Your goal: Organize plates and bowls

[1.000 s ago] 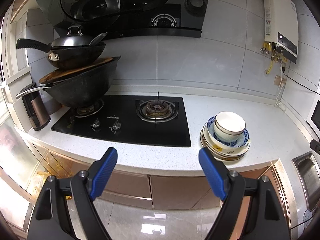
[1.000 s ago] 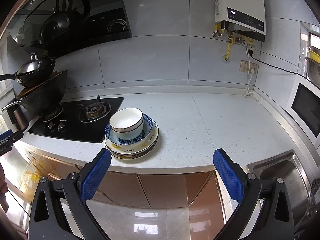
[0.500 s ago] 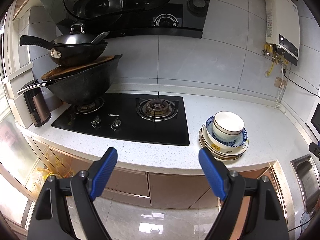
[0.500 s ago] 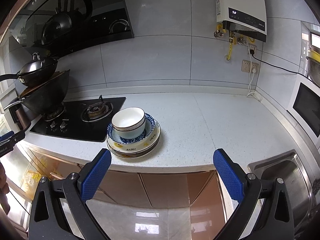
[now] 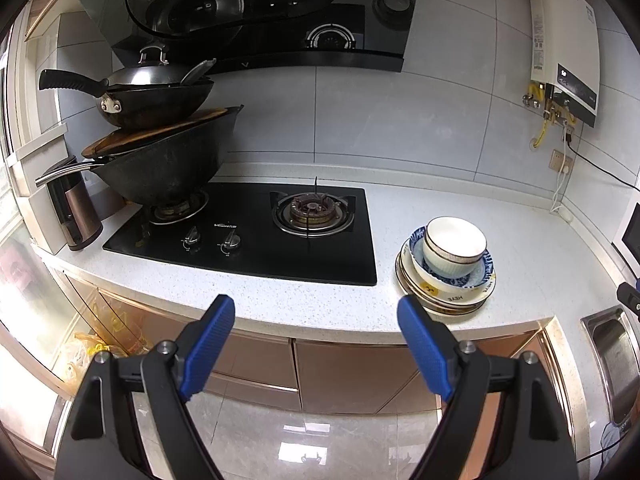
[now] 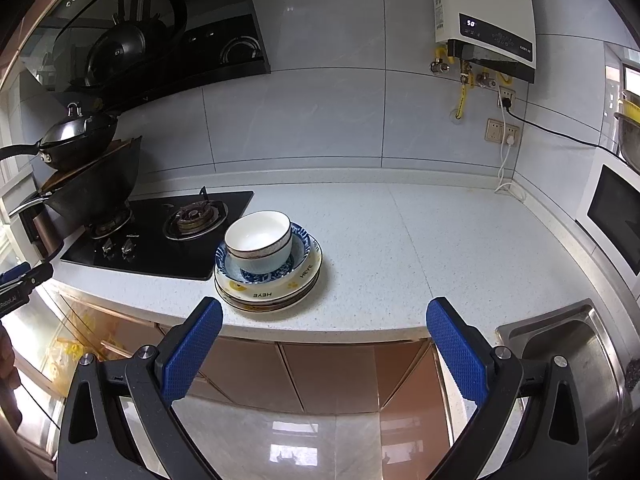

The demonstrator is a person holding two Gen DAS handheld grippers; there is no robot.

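Note:
A white bowl (image 5: 454,245) (image 6: 258,238) sits in a blue-patterned bowl (image 5: 476,276) (image 6: 300,258), both on a pile of cream plates (image 5: 448,300) (image 6: 276,294) on the white counter, right of the hob. My left gripper (image 5: 316,340) hangs open in front of the counter's edge, left of the pile, with nothing between its blue pads. My right gripper (image 6: 324,344) is open too, empty, short of the counter edge and slightly right of the pile. The tip of the left gripper (image 6: 24,280) shows at the left edge of the right wrist view.
A black gas hob (image 5: 248,236) holds stacked woks (image 5: 160,160) at the left, with a kettle (image 5: 76,216) beside them. A steel sink (image 6: 576,360) lies at the right, a microwave (image 6: 616,216) at the far right, a water heater (image 6: 488,16) on the wall. Bare counter (image 6: 440,248) stretches right of the pile.
The left wrist view has shifted a little, so the counter and hob sit slightly lower and farther. The right gripper has kept still. Both stay open.

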